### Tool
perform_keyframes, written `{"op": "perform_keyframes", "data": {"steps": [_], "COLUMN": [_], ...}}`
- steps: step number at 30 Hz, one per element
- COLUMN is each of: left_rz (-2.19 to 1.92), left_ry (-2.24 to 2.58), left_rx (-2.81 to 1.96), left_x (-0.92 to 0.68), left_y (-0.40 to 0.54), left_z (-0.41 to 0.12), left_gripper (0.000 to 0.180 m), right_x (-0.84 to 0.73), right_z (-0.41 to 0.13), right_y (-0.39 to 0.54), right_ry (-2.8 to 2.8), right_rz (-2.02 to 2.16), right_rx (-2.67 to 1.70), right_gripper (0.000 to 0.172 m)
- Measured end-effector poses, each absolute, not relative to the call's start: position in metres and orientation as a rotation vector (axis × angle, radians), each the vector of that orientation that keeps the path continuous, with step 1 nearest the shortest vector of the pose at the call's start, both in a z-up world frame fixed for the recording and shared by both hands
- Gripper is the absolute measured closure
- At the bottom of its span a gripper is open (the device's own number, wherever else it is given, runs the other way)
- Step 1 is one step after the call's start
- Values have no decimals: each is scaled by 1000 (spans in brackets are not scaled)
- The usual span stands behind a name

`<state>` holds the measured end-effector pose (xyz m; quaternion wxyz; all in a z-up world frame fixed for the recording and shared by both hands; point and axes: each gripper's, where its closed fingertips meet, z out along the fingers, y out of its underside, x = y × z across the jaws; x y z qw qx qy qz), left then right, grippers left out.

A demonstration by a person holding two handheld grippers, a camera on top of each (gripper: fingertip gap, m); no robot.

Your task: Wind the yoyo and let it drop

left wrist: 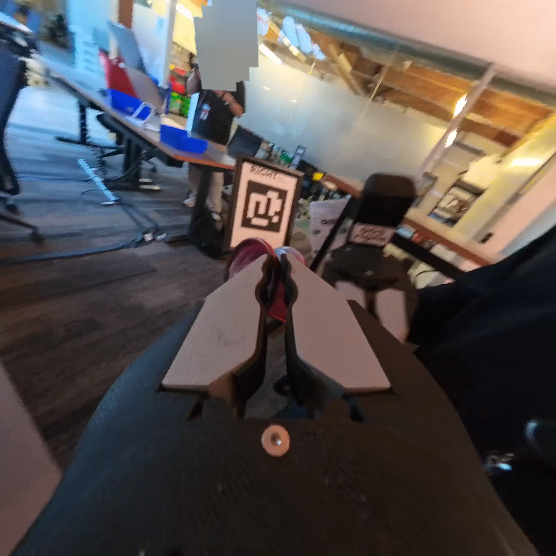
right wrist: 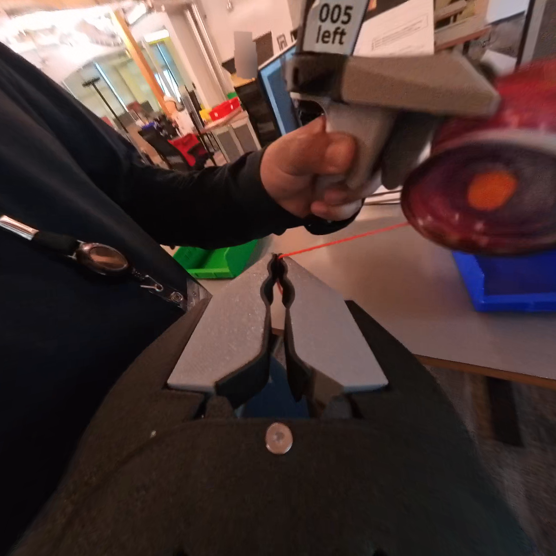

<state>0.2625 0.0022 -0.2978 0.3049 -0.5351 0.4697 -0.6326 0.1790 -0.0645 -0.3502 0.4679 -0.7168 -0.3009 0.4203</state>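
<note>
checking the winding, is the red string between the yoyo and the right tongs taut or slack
Taut. The red string runs in a straight line from the closed right tongs up to the red yoyo, with no sag or loop.

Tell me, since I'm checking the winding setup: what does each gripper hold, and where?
Left gripper: the red yoyo, clamped on its rim. Right gripper: the red string, pinched at the fingertips.

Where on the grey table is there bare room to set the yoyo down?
Bare grey table lies between the green bin and the blue bin, beneath the taut red string. It is crowded above, around the yoyo and the left tool.
</note>
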Motion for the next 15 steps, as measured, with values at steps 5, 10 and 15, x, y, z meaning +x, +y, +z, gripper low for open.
{"op": "perform_keyframes", "data": {"steps": [5,10,15], "left_rz": [-1359,-1267,-1553], "left_ry": [1462,1656,1581], "left_rx": [-1461,-1404,-1338], "left_x": [265,266,259], "left_y": [-1,-29,-45], "left_z": [-342,-359,-326], "left_gripper": [176,178,178], "right_x": [209,268,294], "right_z": [-339,-338,-323], "right_y": [-58,-36,-23], "right_ry": [-797,-895,-788], "right_rz": [775,346,407], "right_rx": [-1843,-1946,-1907], "right_gripper": [172,172,172]}}
